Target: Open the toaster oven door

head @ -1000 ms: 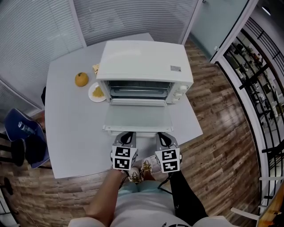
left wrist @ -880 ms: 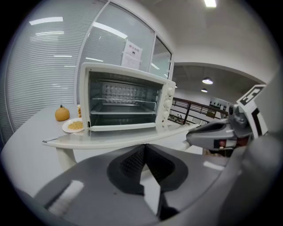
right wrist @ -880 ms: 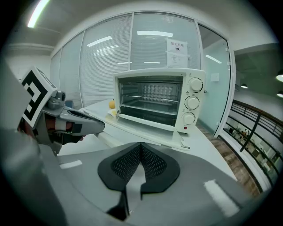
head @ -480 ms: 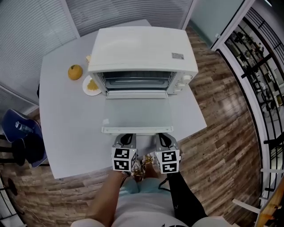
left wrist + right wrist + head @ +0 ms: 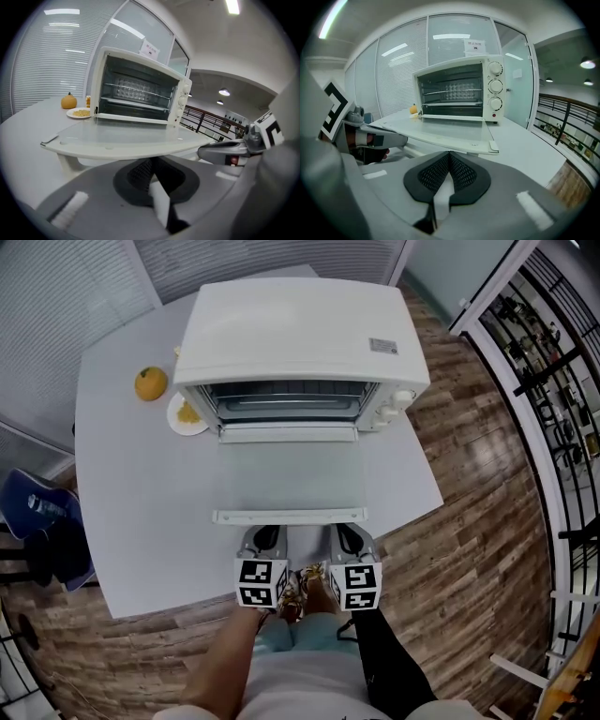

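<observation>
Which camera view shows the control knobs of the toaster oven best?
The right gripper view: the three knobs face the camera, stacked one above another on the toaster oven's control panel. The head view sees them only from above, as small bumps. The left gripper view shows them side-on.

We can read no words here: the small label (image 5: 382, 346) atop the toaster oven (image 5: 300, 324) and the paper sign (image 5: 475, 45) on the glass wall (image 5: 440, 51) are too small to read.
</observation>
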